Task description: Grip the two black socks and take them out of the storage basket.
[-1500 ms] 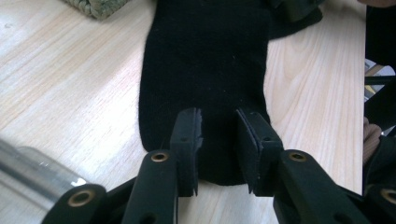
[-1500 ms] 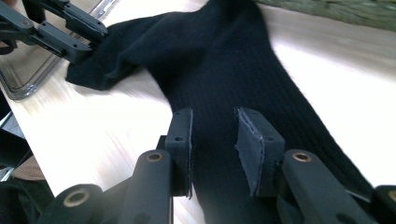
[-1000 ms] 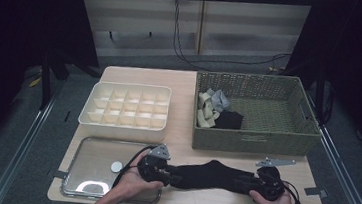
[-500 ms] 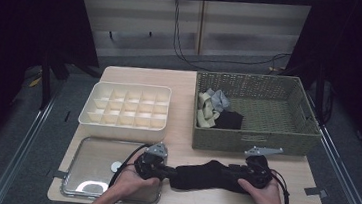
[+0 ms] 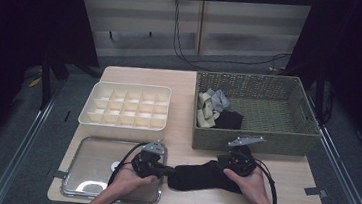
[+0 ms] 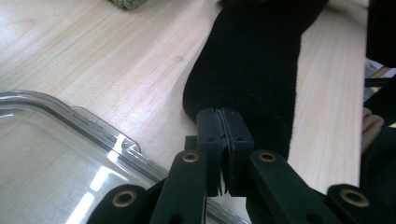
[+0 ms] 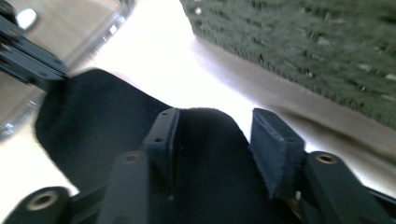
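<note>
The black sock [image 5: 205,176] lies on the table [image 5: 181,127] at 6 o'clock, below the wicker basket [image 5: 255,139]. The left gripper [image 5: 168,170] is clenched on its edge; the right gripper [image 5: 225,167] stands released astride it.

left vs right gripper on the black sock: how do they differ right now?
The left gripper has its jaws pressed together, pinching the edge of the black sock; the right gripper has its jaws apart, with sock fabric between them. The left gripper sits over the corner of the clear tray; the right gripper sits just in front of the wicker basket. Both lie low over the table at opposite ends of the sock.
</note>
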`<state>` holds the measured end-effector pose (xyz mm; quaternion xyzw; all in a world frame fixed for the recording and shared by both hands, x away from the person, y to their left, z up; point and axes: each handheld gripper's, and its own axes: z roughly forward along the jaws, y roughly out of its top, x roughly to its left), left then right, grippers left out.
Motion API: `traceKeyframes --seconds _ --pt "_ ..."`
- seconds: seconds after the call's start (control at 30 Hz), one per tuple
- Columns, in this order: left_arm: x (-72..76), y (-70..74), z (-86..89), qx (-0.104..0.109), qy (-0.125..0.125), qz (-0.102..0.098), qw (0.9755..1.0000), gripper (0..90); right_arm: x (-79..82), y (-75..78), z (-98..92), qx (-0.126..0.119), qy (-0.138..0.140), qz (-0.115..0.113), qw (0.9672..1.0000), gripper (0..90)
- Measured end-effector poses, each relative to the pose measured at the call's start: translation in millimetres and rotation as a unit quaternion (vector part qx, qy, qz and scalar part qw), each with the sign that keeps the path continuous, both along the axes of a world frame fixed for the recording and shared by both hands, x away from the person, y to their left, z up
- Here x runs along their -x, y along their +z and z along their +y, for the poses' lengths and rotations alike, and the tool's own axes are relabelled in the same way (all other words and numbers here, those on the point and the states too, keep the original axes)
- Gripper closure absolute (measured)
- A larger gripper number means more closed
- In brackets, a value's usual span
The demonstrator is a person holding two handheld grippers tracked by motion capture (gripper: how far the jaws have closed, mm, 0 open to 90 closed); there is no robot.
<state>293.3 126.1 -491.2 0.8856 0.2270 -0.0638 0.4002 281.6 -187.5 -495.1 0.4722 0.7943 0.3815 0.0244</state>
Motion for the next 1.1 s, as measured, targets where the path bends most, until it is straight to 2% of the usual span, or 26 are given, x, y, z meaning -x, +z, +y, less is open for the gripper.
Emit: traceKeyframes --seconds 0.1,0.17,0.2,0.27,0.37,0.43,0.5,0.53,0.7,0.83,0.93,1.07,1.1 --pt "-0.1 1.5 1.5 0.002 0.001 0.002 1.0 87.0 1.3 -1.9 -0.5 0.006 -0.002 -0.003 1.0 58.8" --pt "-0.5 1.5 1.7 0.004 0.003 0.002 1.0 84.3 1.2 -2.5 -1.7 0.007 -0.011 -0.003 0.9999 65.1" --pt "-0.1 2.4 1.7 0.007 0.009 0.002 0.9999 81.7 1.1 -3.0 -2.1 0.005 -0.009 -0.002 0.9999 71.3" --pt "0.5 4.1 0.6 0.003 0.015 -0.003 0.9999 69.7 1.3 -3.9 -2.3 0.006 -0.009 -0.002 0.9999 77.9" --pt "0.2 4.5 -3.5 0.01 0.016 -0.002 0.9998 64.6 -0.1 -5.2 -2.7 -0.001 -0.01 0.003 0.9999 83.4" --pt "0.8 5.2 -8.6 0.013 0.014 -0.006 0.9998 64.5 -0.8 -5.0 -2.4 -0.004 -0.013 0.007 0.9999 84.1" --pt "2.0 5.9 -14.4 0.028 0.007 -0.004 0.9996 64.9 -1.7 -5.3 -3.9 -0.013 -0.015 0.011 0.9997 84.3" --pt "2.4 6.9 -17.2 0.026 0.0 -0.006 0.9996 66.4 -1.9 -5.2 -4.5 -0.016 -0.017 0.012 0.9996 84.3" --pt "6.4 7.8 -36.1 0.038 -0.032 0.007 0.9987 74.7 -3.2 -4.7 -7.1 -0.028 -0.014 0.012 0.9994 84.3" --pt "7.8 5.1 -52.8 0.042 -0.045 0.017 0.998 77.1 -3.1 -3.8 -7.5 -0.034 -0.013 0.01 0.9993 84.3" --pt "7.8 2.7 -64.6 0.03 -0.056 0.022 0.9977 77.1 -3.4 -3.4 -8.2 -0.038 -0.013 0.009 0.9992 84.5" --pt "9.2 -0.4 -77.7 0.023 -0.065 0.027 0.9973 77.8 -3.4 -2.6 -8.5 -0.042 -0.013 0.008 0.999 84.5" --pt "9.3 -1.2 -80.1 0.028 -0.065 0.035 0.9969 77.8 -3.4 -2.2 -8.6 -0.043 -0.013 0.008 0.9989 84.5"
